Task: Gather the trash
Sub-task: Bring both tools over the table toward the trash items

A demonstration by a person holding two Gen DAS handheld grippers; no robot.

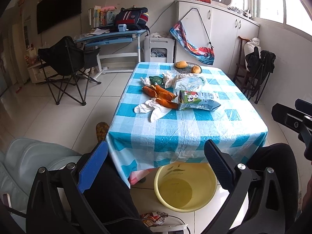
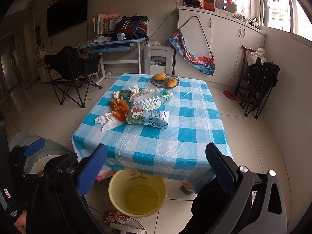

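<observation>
At frame centre, a milk carton [image 1: 197, 100], orange peels [image 1: 159, 96] and tissues [image 1: 151, 108] litter the checked table [image 1: 195, 132]; both the left gripper [image 1: 156, 163] and right gripper [image 2: 156, 165] gape wide above a yellow basin [image 2: 136, 193].

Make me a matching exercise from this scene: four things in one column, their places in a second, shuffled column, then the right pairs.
Things:
1. mangoes
2. yellow basin
3. milk carton
4. black folding chair

Places:
A. on the floor at the near edge of the table
B. lying on its side on the checked tablecloth
C. in the dish at the table's far end
D. standing on the floor to the left of the table

Pairs: 1-C, 2-A, 3-B, 4-D
</observation>
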